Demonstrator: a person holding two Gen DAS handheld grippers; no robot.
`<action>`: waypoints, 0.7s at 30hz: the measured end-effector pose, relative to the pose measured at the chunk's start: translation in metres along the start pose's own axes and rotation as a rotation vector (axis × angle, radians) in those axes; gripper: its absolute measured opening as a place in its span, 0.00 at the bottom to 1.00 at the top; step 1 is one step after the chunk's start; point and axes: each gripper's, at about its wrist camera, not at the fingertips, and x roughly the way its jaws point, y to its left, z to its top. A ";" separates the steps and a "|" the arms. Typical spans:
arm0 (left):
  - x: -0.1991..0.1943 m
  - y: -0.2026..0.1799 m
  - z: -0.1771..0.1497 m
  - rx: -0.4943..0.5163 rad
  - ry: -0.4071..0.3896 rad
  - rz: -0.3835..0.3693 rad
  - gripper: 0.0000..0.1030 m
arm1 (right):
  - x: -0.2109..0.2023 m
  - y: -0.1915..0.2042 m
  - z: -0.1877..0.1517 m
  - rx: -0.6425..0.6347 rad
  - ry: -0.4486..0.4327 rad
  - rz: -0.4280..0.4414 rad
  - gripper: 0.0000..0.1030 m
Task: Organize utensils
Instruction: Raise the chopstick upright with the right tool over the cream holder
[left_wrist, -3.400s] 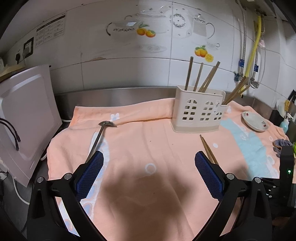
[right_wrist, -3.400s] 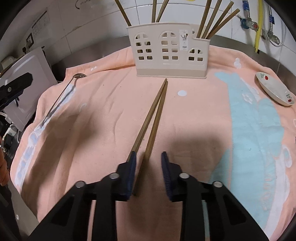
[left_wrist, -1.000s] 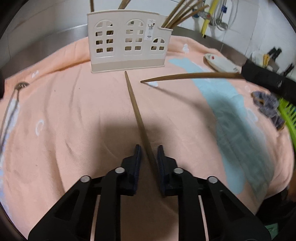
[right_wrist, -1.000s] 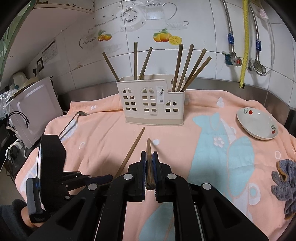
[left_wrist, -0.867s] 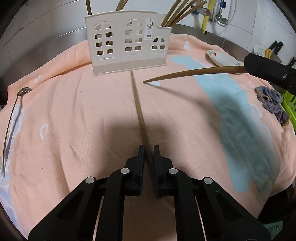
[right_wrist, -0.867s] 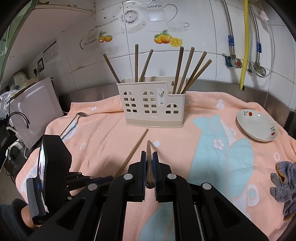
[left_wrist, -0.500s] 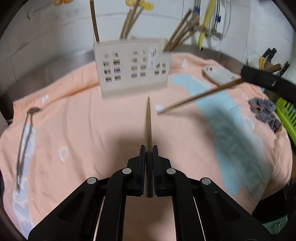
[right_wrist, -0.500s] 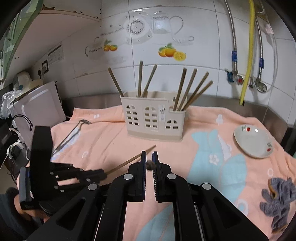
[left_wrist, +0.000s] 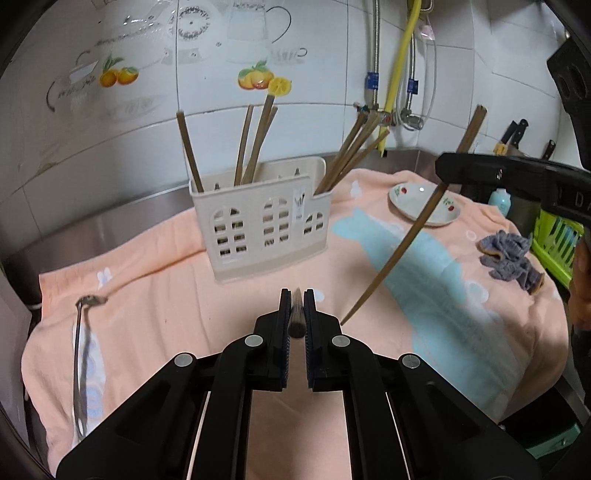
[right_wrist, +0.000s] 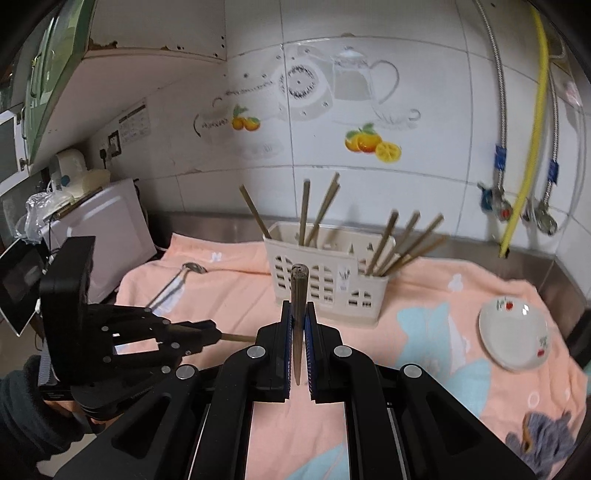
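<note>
— Two grippers, each clamped on one chopstick. What's the biggest thing in view?

— A peach towel (left_wrist: 155, 295) with a blue pattern covers the counter. On it, at the far middle, stands the cream holder (left_wrist: 260, 225), with chopsticks leaning in its left and right compartments.

— And smaller items?

— A white saucer (left_wrist: 424, 206) lies on the far right of the towel, a grey cloth (left_wrist: 511, 258) nearer on the right edge, and a metal ladle (left_wrist: 79, 354) along the left edge.

— Where's the left gripper (left_wrist: 297, 308)?

— Near the middle, above the towel in front of the holder. Its jaws are pressed onto a chopstick (left_wrist: 296, 314) pointing straight away from the camera, toward the holder.

— The right gripper (right_wrist: 298, 345)?

— Also in front of the holder, jaws closed on the second chopstick (right_wrist: 298, 310), which stands nearly upright between them. From the left camera this stick slants from upper right down to a tip just above the towel, right of the left gripper.
</note>
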 end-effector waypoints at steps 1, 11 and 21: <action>-0.001 0.001 0.007 0.004 -0.004 -0.002 0.05 | -0.001 -0.001 0.009 -0.008 -0.006 0.005 0.06; -0.008 0.011 0.063 0.027 -0.043 -0.026 0.05 | -0.014 -0.022 0.089 -0.044 -0.064 -0.015 0.06; -0.041 0.023 0.143 0.065 -0.206 0.030 0.05 | 0.005 -0.050 0.132 -0.026 -0.084 -0.099 0.06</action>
